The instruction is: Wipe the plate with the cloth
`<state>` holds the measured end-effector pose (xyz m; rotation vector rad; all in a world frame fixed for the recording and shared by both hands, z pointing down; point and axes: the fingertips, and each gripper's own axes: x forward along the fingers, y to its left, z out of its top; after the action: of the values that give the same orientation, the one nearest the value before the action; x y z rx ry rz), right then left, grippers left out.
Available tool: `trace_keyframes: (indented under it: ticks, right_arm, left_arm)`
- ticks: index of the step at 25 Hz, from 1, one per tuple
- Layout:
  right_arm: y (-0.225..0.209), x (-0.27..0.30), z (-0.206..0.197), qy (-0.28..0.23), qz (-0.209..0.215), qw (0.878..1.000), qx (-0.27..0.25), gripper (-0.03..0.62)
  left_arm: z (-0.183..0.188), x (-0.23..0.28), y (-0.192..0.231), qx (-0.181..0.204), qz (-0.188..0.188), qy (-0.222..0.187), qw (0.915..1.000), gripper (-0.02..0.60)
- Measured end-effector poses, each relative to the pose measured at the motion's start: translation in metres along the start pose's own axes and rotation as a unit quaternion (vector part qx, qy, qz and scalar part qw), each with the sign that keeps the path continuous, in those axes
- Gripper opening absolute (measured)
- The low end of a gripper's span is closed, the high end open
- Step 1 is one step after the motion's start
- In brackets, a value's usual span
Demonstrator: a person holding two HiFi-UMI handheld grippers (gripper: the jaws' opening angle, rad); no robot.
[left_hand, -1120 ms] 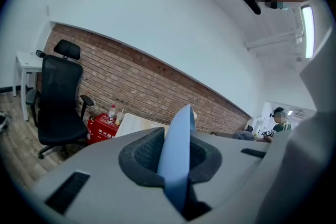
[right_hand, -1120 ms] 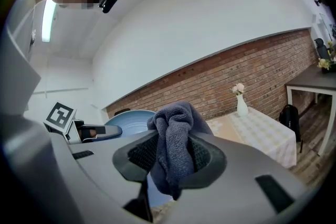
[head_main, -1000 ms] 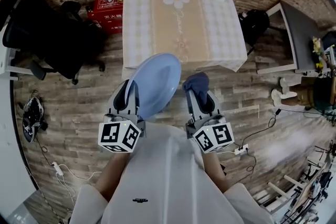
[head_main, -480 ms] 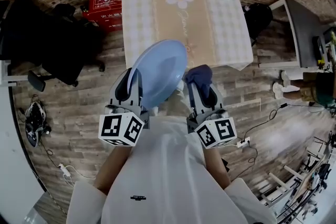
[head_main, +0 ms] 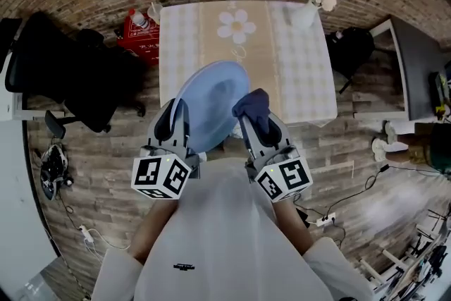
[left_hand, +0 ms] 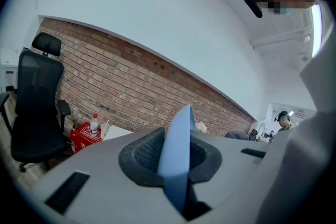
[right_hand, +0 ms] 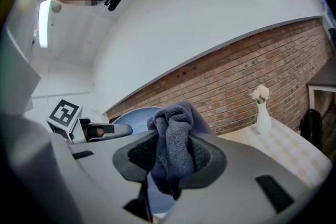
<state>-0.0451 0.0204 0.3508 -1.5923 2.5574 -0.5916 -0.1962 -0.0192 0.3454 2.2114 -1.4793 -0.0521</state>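
Note:
A light blue plate (head_main: 209, 103) is held up on edge in front of the person, over the near end of the table. My left gripper (head_main: 177, 125) is shut on its lower left rim; in the left gripper view the plate (left_hand: 177, 149) shows edge-on between the jaws. My right gripper (head_main: 255, 118) is shut on a dark blue cloth (head_main: 252, 105), which touches the plate's right rim. In the right gripper view the cloth (right_hand: 175, 147) bulges out of the jaws, with the plate (right_hand: 135, 115) and the left gripper behind it.
A table with a checked cloth and a flower print (head_main: 243, 46) stands ahead, with a white vase of flowers (head_main: 310, 9) at its far right corner. A red crate with bottles (head_main: 141, 26) and a black office chair (head_main: 70, 81) are at the left. A brick wall runs behind.
Both grippers have risen with the plate and cloth. The right gripper has swung left, bringing the cloth from beside the plate onto its right rim.

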Motion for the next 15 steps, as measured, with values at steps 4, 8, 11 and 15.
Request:
trace_keyframes:
  ticks: [4,8,11,15]
  right_arm:
    - [-0.048,0.025,0.017,0.000,0.031,1.000,-0.008,0.126]
    - [-0.076,0.047,0.022,0.008,0.071,0.997,-0.008,0.126]
    - [-0.089,0.063,0.024,0.017,0.095,0.995,-0.011,0.126]
    - [-0.090,0.077,0.027,0.033,0.123,0.992,-0.016,0.126]
  left_arm:
    - [0.008,0.043,-0.014,0.000,0.033,-0.022,0.9992,0.049]
    - [0.009,0.074,-0.024,0.007,0.058,-0.032,0.9978,0.048]
    - [0.009,0.092,-0.031,0.008,0.068,-0.036,0.9970,0.048]
    - [0.010,0.103,-0.036,0.003,0.081,-0.028,0.9963,0.048]
